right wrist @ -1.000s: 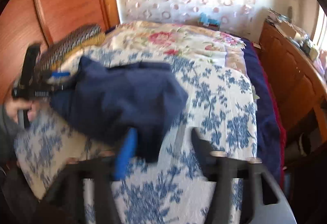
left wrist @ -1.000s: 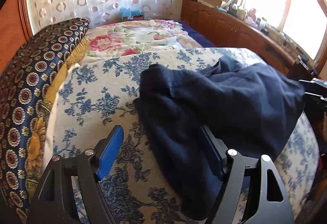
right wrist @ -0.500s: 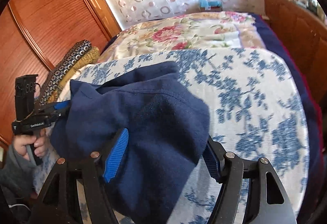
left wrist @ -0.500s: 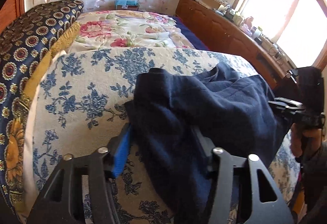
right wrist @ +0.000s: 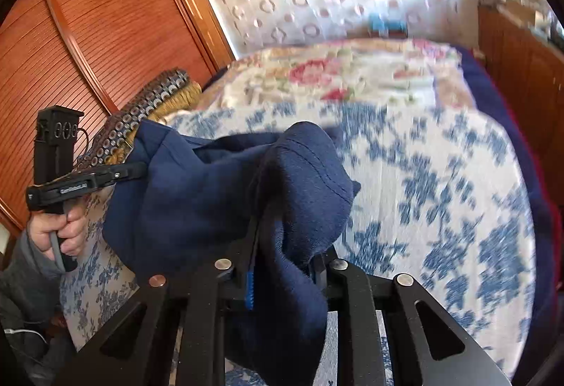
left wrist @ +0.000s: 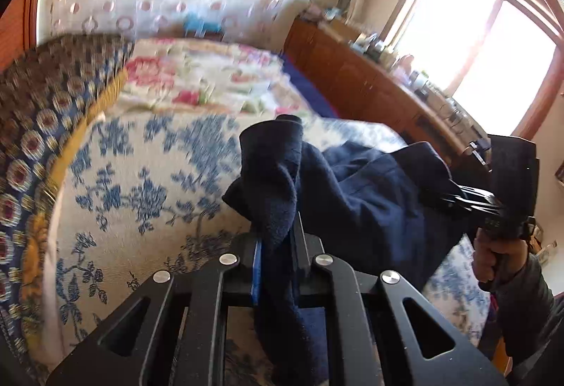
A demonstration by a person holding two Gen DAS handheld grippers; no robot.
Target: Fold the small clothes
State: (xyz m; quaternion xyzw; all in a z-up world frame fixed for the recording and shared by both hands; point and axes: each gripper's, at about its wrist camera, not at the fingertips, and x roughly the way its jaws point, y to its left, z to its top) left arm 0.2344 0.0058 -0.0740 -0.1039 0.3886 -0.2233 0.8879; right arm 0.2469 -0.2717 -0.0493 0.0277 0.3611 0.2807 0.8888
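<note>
Half a second ago my left gripper (left wrist: 276, 255) and right gripper (right wrist: 282, 259) stood apart around the navy garment (left wrist: 370, 195); now both are clamped on its opposite edges. It hangs between them, lifted above the near end of the blue-flowered bedspread (left wrist: 148, 188), ready to spread for folding.

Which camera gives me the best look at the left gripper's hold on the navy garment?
The left wrist view: the left gripper is shut on a bunched fold of the navy garment, seen close up. The right wrist view shows that gripper from the side, its tips at the garment's edge, less clear.
</note>
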